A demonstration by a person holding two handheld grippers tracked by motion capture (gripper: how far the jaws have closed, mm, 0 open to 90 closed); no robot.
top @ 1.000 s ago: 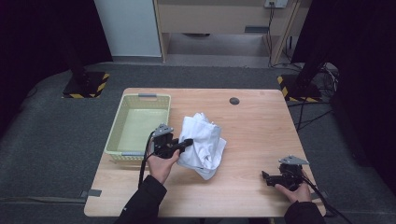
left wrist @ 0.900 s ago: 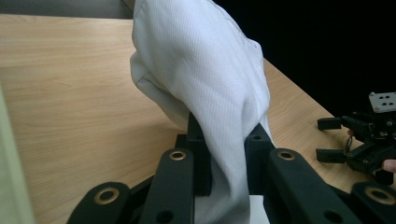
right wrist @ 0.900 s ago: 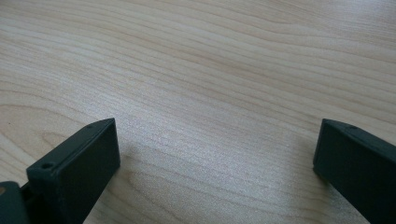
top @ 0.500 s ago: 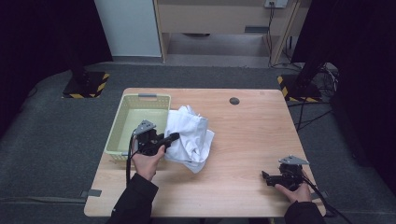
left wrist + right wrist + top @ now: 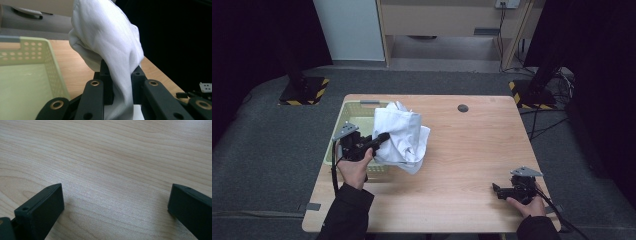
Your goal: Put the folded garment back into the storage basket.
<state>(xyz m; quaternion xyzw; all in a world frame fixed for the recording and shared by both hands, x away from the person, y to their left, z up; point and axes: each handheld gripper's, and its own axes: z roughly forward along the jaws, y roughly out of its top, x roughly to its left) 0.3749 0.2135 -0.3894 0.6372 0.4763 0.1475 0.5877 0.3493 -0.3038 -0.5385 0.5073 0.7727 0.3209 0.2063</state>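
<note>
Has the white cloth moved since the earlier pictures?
Yes. The white cloth, clamped in the left gripper, has gone left toward the green basket and now overlaps it.

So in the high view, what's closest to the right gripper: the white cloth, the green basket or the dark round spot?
From the right gripper:
1. Dark round spot, near the table's far edge.
2. White cloth, left of the table's middle.
3. Green basket, far left.
</note>
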